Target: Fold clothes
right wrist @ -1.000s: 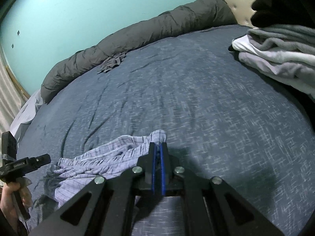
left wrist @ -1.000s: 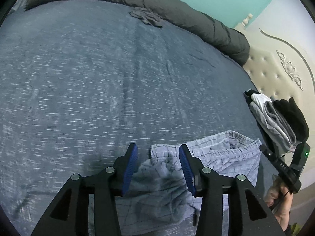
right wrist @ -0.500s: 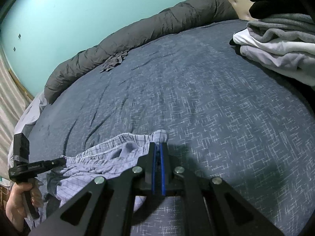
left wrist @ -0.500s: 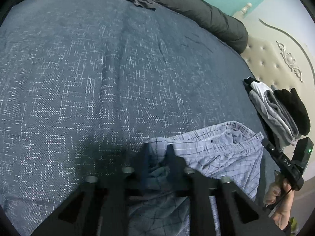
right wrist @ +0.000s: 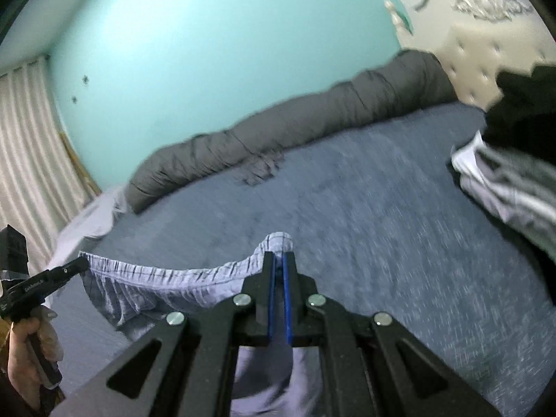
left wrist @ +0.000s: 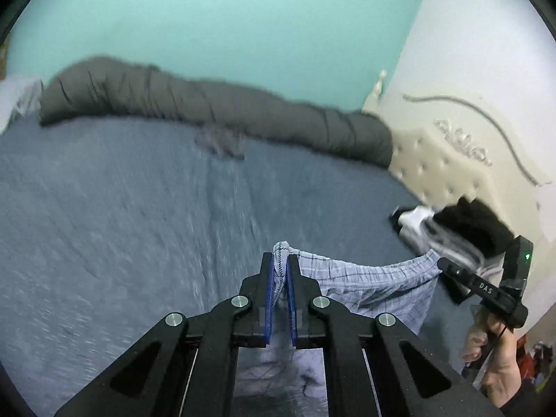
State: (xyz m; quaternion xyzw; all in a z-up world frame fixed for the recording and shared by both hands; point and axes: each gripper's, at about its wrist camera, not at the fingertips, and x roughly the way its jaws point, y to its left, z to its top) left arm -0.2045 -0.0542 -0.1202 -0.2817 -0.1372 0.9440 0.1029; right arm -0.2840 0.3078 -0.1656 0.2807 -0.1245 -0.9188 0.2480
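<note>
While both hand-held grippers point(left wrist: 279, 260) point(right wrist: 278, 260) pinch the shorts point(left wrist: 365, 285), only the right view shows curtains point(right wrist: 27, 160).

Left gripper point(left wrist: 280, 267) is clamped on one corner of the plaid shorts point(left wrist: 365, 285); a small tuft of fabric pokes out above the blue pads point(left wrist: 267, 288). The waistband stretches in a sagging line to the right gripper point(left wrist: 443, 264), which pinches the opposite corner, gripped by a hand point(left wrist: 497, 358) at lower right. The rest of the shorts hangs below the waistband. Behind: blue bedspread point(left wrist: 121, 226), blurred; a rolled grey duvet point(left wrist: 215, 104) along the far edge; a small grey garment point(left wrist: 220, 140) just in front of it. A stack of folded clothes point(left wrist: 451, 226) sits at right near the cream headboard point(left wrist: 462, 160).
</note>
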